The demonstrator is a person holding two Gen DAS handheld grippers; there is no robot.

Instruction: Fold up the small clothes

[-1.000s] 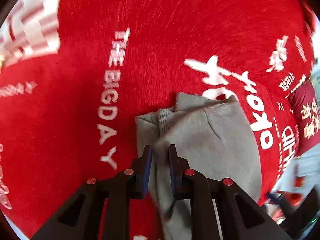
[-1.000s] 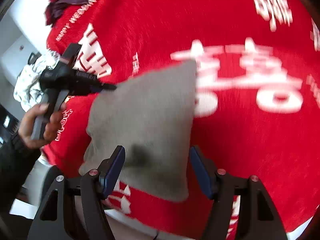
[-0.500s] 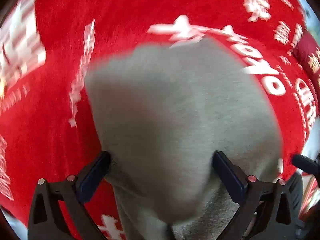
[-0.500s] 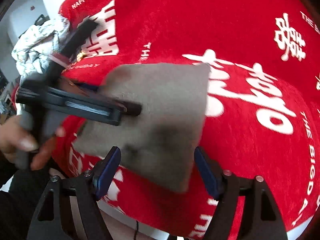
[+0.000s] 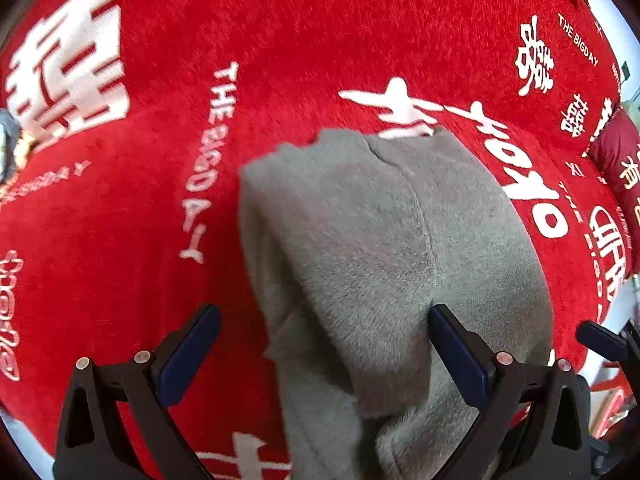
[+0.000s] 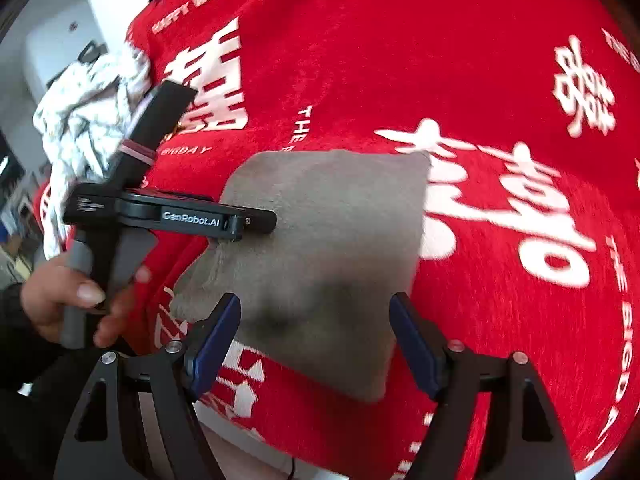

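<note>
Grey fleece garment (image 5: pixel 384 248) soft, light, floppy; we take folded edge near worktop (image 5: pixel 320 40) front edge. Left hand-held gripper (image 5: pixel 324 344) just opened wide, right hand-held gripper (image 6: pixel 316 336) apart, both holding nothing.

The left gripper (image 5: pixel 324 332) points steeply down with its jaws spread wide, having just been opening, its blue pads (image 5: pixel 456 356) pressing on nothing. From the right wrist view it reaches in from nine o'clock, held by a hand (image 6: pixel 68 300) at eight o'clock. The right gripper (image 6: pixel 316 336) also stands open, tilted down, fingertips apart.
</note>
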